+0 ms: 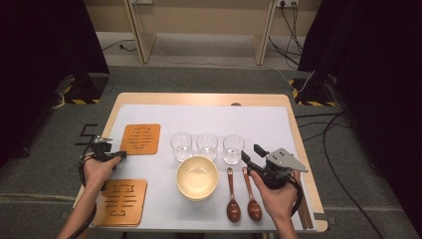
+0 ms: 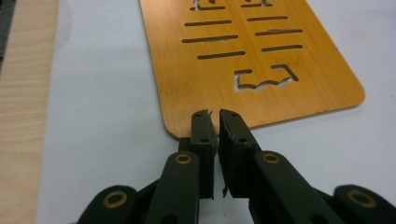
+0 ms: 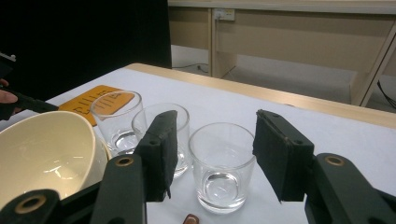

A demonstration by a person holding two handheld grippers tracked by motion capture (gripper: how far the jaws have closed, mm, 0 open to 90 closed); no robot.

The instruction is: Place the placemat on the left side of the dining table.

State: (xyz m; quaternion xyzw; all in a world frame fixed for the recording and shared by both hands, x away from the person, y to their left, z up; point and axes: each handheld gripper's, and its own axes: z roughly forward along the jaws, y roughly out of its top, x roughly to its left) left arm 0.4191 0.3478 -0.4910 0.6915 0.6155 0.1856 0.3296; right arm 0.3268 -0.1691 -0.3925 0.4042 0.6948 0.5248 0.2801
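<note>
High view: white sheet [image 1: 199,119] covers wooden table [image 1: 199,98] on grey carpet [image 1: 199,79].

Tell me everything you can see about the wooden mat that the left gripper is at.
The far wooden mat is a thin, flat, orange-brown board with rounded corners and cut-out slots and shapes. It lies flat on the white table cover, left of three glasses. The left gripper stands at its near corner, jaws almost shut over the edge.
</note>
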